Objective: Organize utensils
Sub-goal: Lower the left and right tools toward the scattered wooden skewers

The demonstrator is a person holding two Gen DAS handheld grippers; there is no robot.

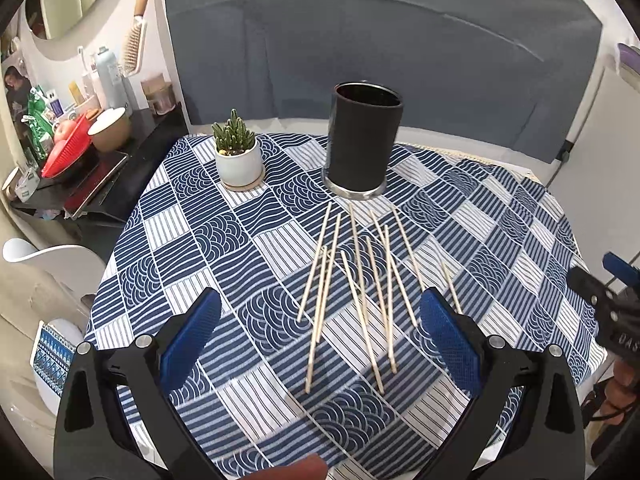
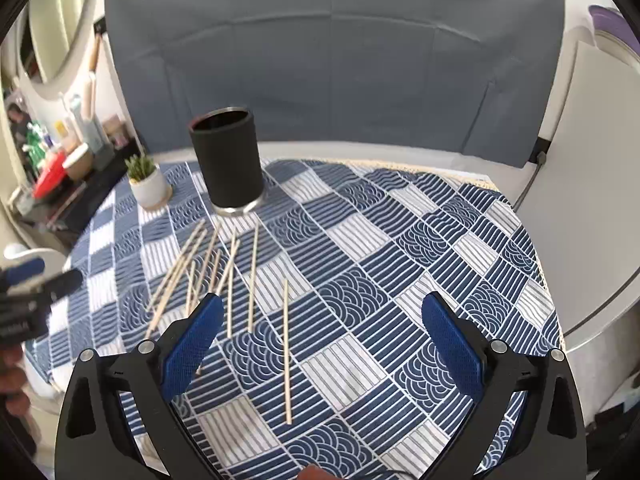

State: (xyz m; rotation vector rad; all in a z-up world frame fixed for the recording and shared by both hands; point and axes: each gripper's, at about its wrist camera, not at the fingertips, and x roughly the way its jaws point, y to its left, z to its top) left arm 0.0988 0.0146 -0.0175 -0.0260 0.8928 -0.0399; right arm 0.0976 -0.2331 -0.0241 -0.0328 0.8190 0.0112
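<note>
Several pale wooden chopsticks (image 1: 360,288) lie loose on the blue-and-white patterned tablecloth (image 1: 224,240), fanned out in front of a tall black cylindrical holder (image 1: 362,140) that stands upright. My left gripper (image 1: 320,320) hovers open above the near ends of the sticks, with nothing between its blue pads. In the right wrist view the same chopsticks (image 2: 224,272) lie to the left, and one chopstick (image 2: 286,348) lies apart, closer to me. My right gripper (image 2: 322,320) is open and empty above that single stick. The holder (image 2: 230,164) stands at the back left.
A small cactus in a white pot (image 1: 238,156) stands left of the holder. A dark side shelf (image 1: 80,184) with a red basket, bowl and bottles lies off the table's left edge. A grey cloth backdrop (image 1: 380,40) hangs behind. The right gripper's body (image 1: 612,304) shows at the right edge.
</note>
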